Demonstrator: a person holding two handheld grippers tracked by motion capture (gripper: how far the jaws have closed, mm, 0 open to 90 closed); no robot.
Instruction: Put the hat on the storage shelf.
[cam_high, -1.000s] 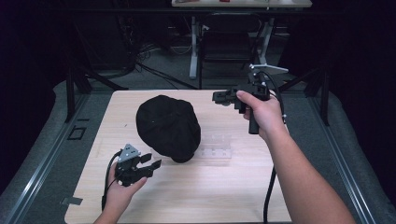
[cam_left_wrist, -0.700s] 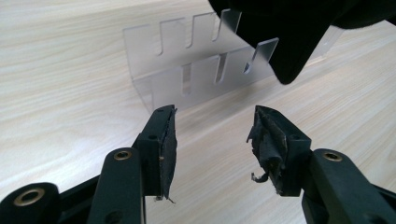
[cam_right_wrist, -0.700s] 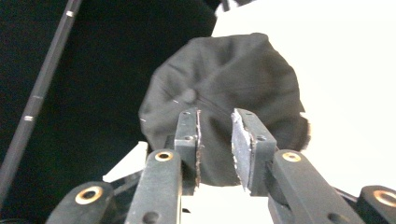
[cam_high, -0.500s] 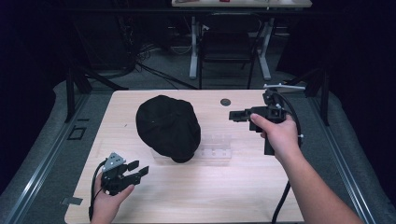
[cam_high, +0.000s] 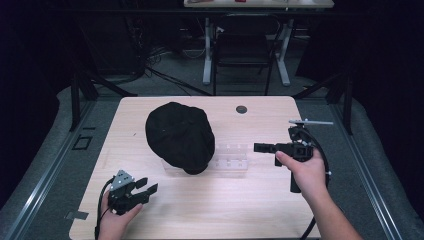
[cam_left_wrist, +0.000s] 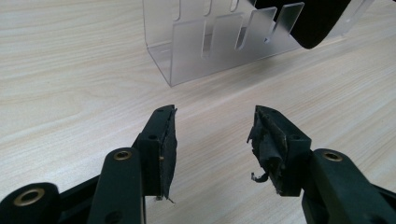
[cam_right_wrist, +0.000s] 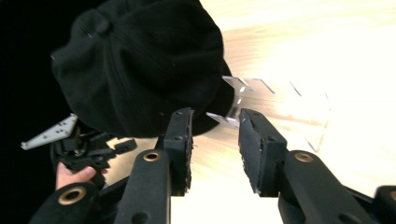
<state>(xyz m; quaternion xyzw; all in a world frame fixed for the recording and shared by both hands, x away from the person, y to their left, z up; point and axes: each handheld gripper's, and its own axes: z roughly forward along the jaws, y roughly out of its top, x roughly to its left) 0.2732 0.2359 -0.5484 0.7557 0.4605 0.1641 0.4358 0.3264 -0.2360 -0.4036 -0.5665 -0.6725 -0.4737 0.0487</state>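
The black cap sits on a clear stand mid-counter. Left tongs are open, empty. Right tongs, just opening, hold nothing.

The left black two-jaw claw is held open near the bench's front-left corner; the right claw, its jaws just opened with nothing between them, is held level near the right edge.

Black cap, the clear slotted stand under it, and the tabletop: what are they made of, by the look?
Black cap: soft matte fabric, possibly knit or wool; no shine, and it slumps over the stand.
Clear slotted stand: transparent rigid plastic, likely acrylic; glossy, with bright cut edges and the table visible through it.
Tabletop: pale wood-grain surface, smooth; laminate or veneer, can't tell which.
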